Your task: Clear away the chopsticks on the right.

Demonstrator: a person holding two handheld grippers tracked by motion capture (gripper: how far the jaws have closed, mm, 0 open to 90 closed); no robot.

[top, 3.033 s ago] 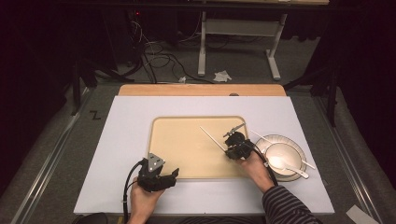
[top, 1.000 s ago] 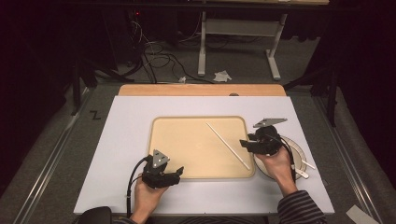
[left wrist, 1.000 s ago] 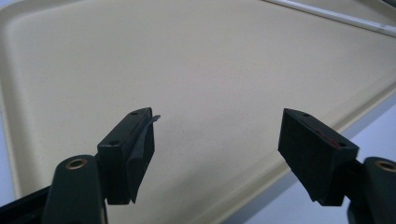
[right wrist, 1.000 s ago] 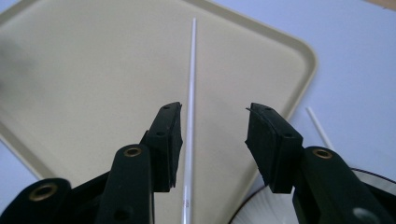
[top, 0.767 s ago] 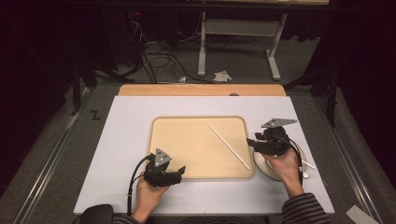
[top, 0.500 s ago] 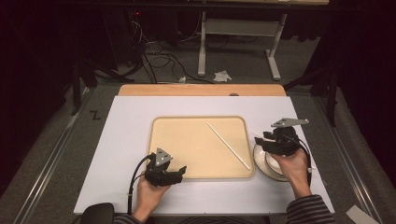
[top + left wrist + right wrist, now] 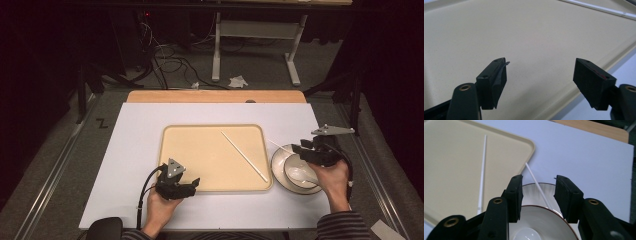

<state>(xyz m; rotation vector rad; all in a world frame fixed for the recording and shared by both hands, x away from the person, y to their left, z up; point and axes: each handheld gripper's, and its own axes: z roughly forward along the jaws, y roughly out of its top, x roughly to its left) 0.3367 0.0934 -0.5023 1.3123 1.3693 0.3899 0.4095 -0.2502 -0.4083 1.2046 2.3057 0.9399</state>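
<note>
- One white chopstick [image 7: 244, 156] already lies diagonally on the beige tray [image 7: 190, 150], its near end close to the tray's right edge, free of either gripper
- A second chopstick [image 7: 537, 187] rests across the rim of the white bowl [image 7: 296, 172], its far tip pointing toward the tray's corner; the bowl stands on the white table [image 7: 135, 130] just right of the tray
- A white spoon [image 7: 300, 174] sits inside the bowl, untouched
- The right gripper [image 7: 537, 195] hovers over the bowl with its jaws part-way apart, one on each side of the second chopstick, holding nothing as yet
- The left gripper [image 7: 540, 80] waits low over the near-left part of the tray, jaws spread wide and holding nothing
- Judged from this layout, the work looks like moving utensils from the bowl onto the tray, and it is partly done: one chopstick placed, one about to be picked
- What remains, by that reading: closing on the thin stick, lifting it clear of the rim and laying it on the tray, then perhaps the spoon
- The stick is slim and could slip or roll off the rim when pinched
</note>
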